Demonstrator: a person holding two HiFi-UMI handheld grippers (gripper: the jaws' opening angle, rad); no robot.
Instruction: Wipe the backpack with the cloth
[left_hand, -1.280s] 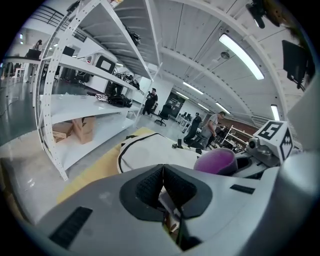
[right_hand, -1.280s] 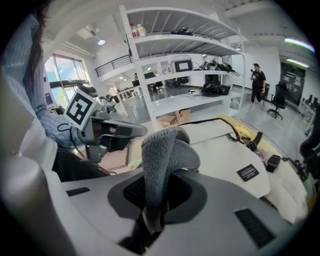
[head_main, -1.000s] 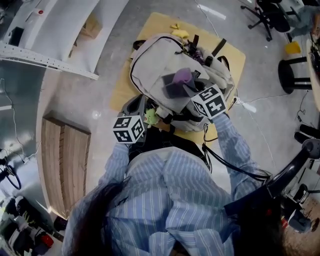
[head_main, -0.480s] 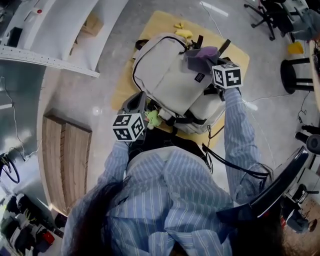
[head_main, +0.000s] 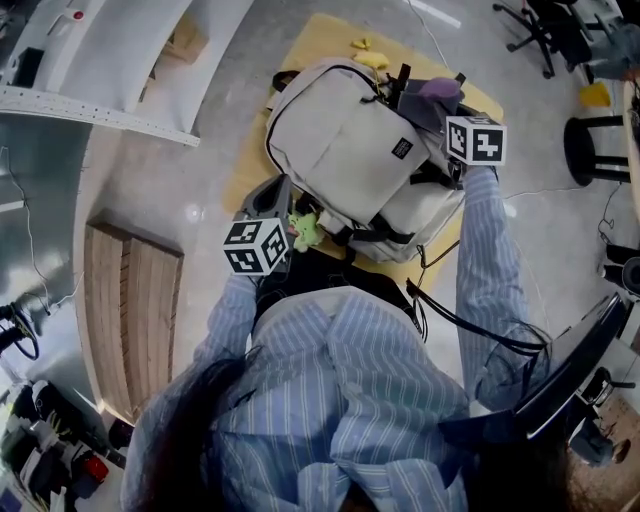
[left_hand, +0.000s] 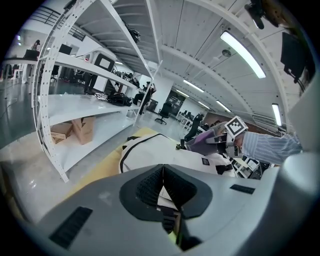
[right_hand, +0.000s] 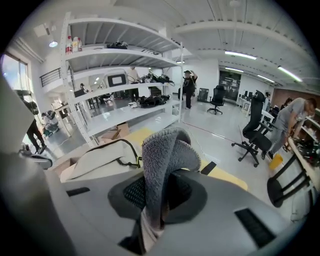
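Observation:
A beige backpack lies on a yellow table top; it also shows in the left gripper view and the right gripper view. My right gripper is shut on a grey-purple fleece cloth at the backpack's far right end, by its top straps. The cloth loops up out of that gripper's jaws. My left gripper sits at the backpack's near left edge, beside a small green charm. Its jaws are shut on a fold of backpack fabric.
White metal shelving runs along the left, with a wooden bench below it. Office chairs and a black stool stand at the right. A small yellow item lies at the table's far edge. Cables trail over the floor.
My right gripper carried the cloth from the middle of the backpack's front across to its far right end. The left gripper stayed in place.

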